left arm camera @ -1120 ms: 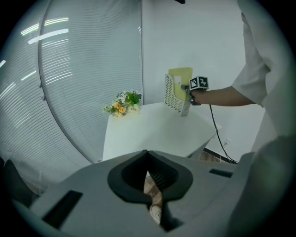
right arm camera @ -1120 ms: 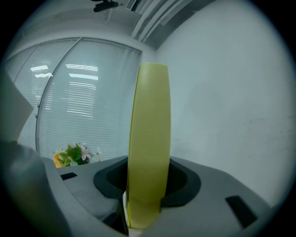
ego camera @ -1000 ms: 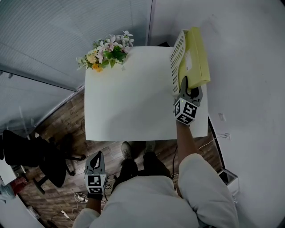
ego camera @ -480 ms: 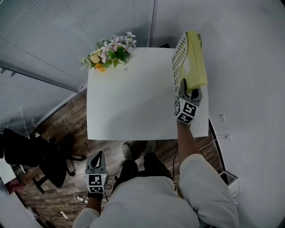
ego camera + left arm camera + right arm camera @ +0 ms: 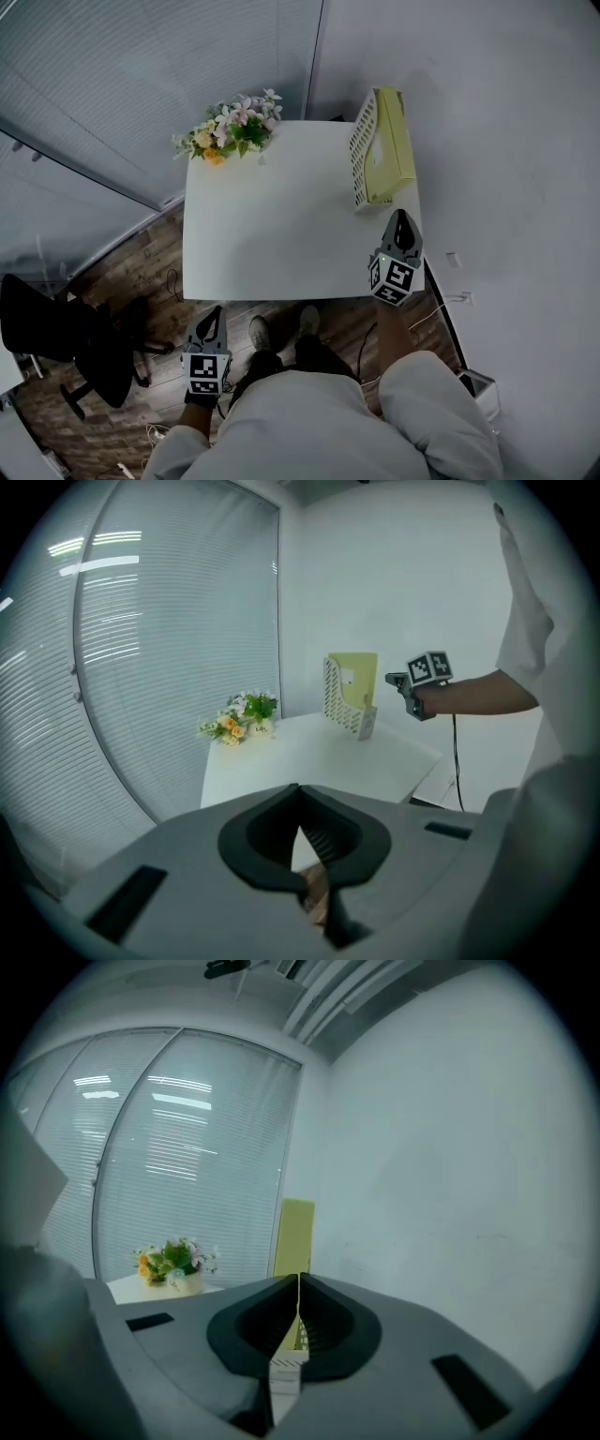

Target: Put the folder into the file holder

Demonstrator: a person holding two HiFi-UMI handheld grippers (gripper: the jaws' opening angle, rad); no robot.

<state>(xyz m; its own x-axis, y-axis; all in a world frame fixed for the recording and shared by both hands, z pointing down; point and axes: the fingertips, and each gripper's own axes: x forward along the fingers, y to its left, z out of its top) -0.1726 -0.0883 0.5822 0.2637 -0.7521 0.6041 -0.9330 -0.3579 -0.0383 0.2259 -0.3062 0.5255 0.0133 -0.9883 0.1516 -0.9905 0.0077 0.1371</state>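
The yellow folder (image 5: pixel 386 145) stands upright inside the white slotted file holder (image 5: pixel 361 155) at the table's far right corner. My right gripper (image 5: pixel 401 217) is empty and shut, hanging over the table's right front part, a short way back from the holder and pointing at it. In the right gripper view the folder (image 5: pixel 295 1237) rises just beyond the shut jaws (image 5: pixel 299 1281). My left gripper (image 5: pixel 214 312) is shut and empty, low over the wooden floor, in front of the table's near edge. From the left gripper view the folder (image 5: pixel 354 679), holder (image 5: pixel 341 707) and right gripper (image 5: pixel 390 678) show across the table.
The white table (image 5: pixel 281 225) carries a bunch of flowers (image 5: pixel 234 133) at its far left corner. A white wall runs close along the right side, and blinds behind glass close off the left. A black office chair (image 5: pixel 56 328) stands on the floor at the left.
My right gripper, which was at the folder's near end in the holder, has drawn back toward me and its jaws have closed. The folder stays in the holder. The left gripper barely moved.
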